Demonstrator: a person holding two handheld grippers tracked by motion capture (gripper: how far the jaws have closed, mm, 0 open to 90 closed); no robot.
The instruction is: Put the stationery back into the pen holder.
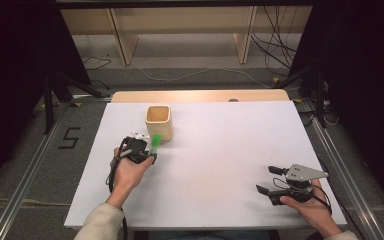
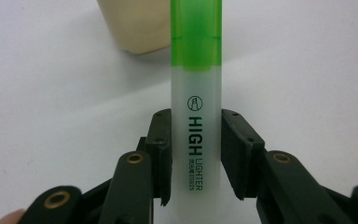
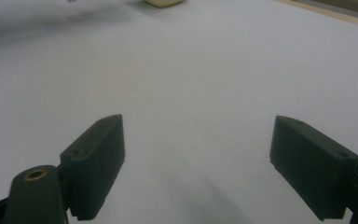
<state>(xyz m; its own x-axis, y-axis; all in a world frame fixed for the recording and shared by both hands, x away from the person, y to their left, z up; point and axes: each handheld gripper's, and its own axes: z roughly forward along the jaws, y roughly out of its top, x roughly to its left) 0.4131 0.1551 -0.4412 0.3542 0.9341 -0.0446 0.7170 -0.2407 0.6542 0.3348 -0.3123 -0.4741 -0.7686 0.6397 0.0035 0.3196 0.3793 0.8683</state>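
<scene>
A white board [image 1: 220, 165] covers a pale wooden table, with grey floor, metal rails and loose cables around it and a wooden shelf frame beyond.

The left gripper [image 1: 147, 152] sits on the left half of the board, its jaws clamped on a highlighter [image 1: 155, 143]. In the left gripper view the two black pads press the white barrel [image 2: 196, 154] from either side, over the printed word HIGHLIGHTER, and the green cap [image 2: 196, 35] points up and away from the jaws. The marker runs along the line of the jaws, straight up the middle of that view. Just past the cap stands a cream cup [image 1: 159, 122], square with rounded corners and open at the top; from above, the cap's tip lies close to the cup's near wall, though whether it touches I cannot tell. A small white object [image 1: 139, 134] lies just left of the cup, too small to make out.

The right gripper [image 1: 272, 180] rests well apart, near the board's right front corner, held in a hand [image 1: 312, 207]. Its jaws stand wide open, with bare white board between them in the right gripper view [image 3: 198, 163]. The cup's base [image 3: 163, 3] shows at the top edge there.
</scene>
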